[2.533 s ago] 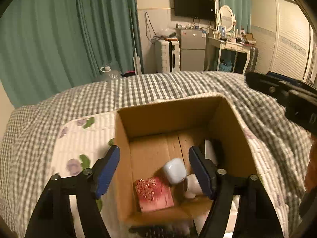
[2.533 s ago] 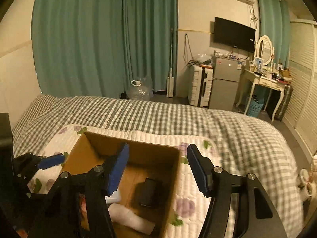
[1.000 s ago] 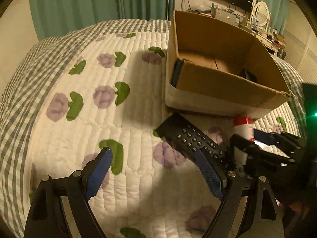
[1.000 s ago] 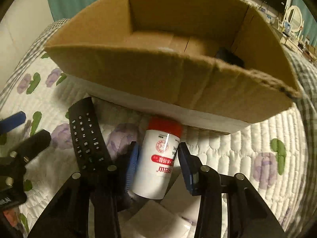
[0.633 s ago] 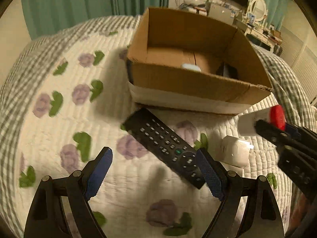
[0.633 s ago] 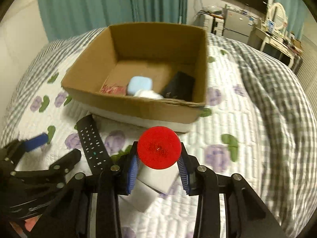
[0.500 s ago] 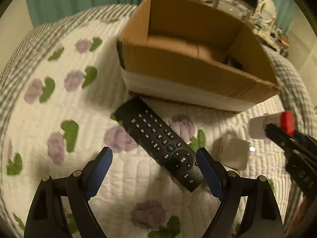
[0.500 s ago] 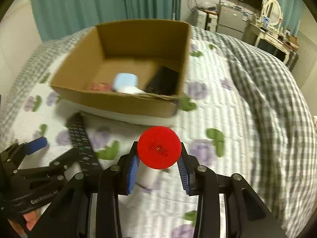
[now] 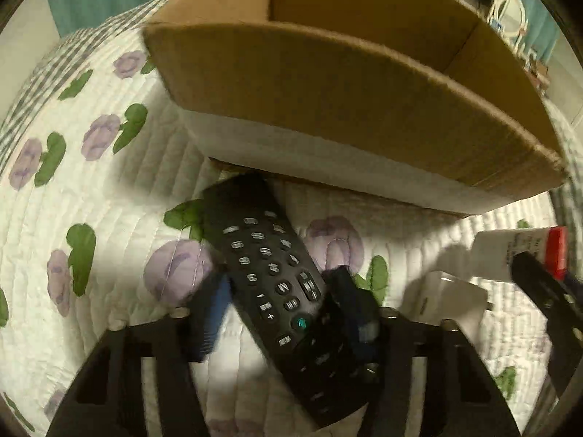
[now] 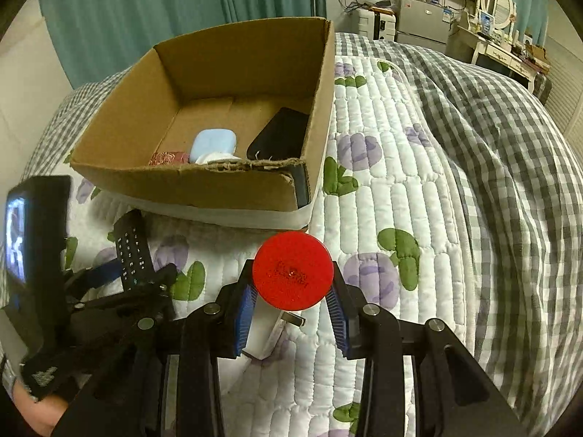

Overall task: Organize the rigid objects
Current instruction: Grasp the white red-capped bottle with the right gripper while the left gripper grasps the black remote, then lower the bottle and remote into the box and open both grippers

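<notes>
My left gripper point(image 9: 280, 309) is closed around a black remote control point(image 9: 269, 273) that lies on the quilt in front of the cardboard box point(image 9: 328, 83). The remote also shows in the right wrist view point(image 10: 132, 245). My right gripper point(image 10: 291, 306) is shut on a white bottle with a red cap point(image 10: 292, 271), held above the quilt near the box's front corner point(image 10: 291, 182). The bottle shows at the right edge of the left wrist view point(image 9: 517, 251). Inside the box lie a light blue case point(image 10: 214, 144), a black device point(image 10: 280, 134) and a red patterned item point(image 10: 165, 158).
A white adapter block point(image 9: 444, 302) lies on the floral quilt point(image 10: 382, 182) beside the remote. A grey checked blanket point(image 10: 510, 145) covers the bed to the right. Green curtains, a fridge and a dressing table stand in the background.
My left gripper has dropped down onto the remote and its fingers have closed from wide apart to either side of it. My right gripper still holds the bottle and has shifted slightly.
</notes>
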Demonstrator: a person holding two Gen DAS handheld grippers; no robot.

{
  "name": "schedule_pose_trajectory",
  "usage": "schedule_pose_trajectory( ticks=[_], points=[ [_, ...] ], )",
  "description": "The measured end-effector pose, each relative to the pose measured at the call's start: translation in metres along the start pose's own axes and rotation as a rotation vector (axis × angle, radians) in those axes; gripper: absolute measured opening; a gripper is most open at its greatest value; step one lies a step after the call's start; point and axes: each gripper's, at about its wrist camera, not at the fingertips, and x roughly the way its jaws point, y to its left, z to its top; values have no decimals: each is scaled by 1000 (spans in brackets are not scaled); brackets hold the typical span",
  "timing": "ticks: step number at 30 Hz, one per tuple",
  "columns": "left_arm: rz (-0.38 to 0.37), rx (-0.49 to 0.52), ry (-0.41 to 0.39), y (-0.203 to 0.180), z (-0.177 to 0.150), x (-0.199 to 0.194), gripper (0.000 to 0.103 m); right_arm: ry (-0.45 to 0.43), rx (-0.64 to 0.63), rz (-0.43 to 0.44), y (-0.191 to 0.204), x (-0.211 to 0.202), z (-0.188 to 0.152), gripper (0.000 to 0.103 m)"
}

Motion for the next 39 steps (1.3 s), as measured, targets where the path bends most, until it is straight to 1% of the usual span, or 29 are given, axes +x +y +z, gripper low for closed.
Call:
schedule_pose_trajectory(
  ticks=[1,2,5,10,16,19,22,24,28,30,33,35,37,39],
  points=[
    [-17,-1,4,2,-1,-4,44,-1,1,0,0,-1,0,36],
    [-27,2,5,3,-3,-7,42,-3,4,2,0,-2,0,36],
    [-59,18,9,8,-9,-22,42,-17,2,-1,2,-12,0,36],
    [-86,59,-22,18,-23,-54,42,-36,-11,-10,6,-32,0,36],
    [-102,97,-84,23,-24,-97,42,-79,-61,-20,27,-65,3,36],
    [-117,123,-125,22,-17,-115,42,-100,-99,-28,41,-85,7,36],
    [-132,151,-186,18,-4,-140,42,-129,-130,-41,50,-103,18,36],
    [-148,158,-226,17,11,-156,42,-160,-152,-35,56,-118,32,36],
    [-136,180,-299,11,40,-172,42,-202,-183,-33,61,-133,64,36],
    [-129,197,-324,6,58,-172,42,-209,-189,-23,60,-133,80,36],
    [-129,201,-330,3,79,-161,42,-205,-199,-18,59,-124,102,36],
    [-121,202,-326,0,94,-147,42,-188,-212,-17,57,-109,118,36],
    [-110,209,-311,-5,108,-127,42,-167,-216,-13,54,-93,126,36],
    [-107,211,-299,-8,115,-113,42,-132,-229,-16,51,-67,134,36]
  ],
)
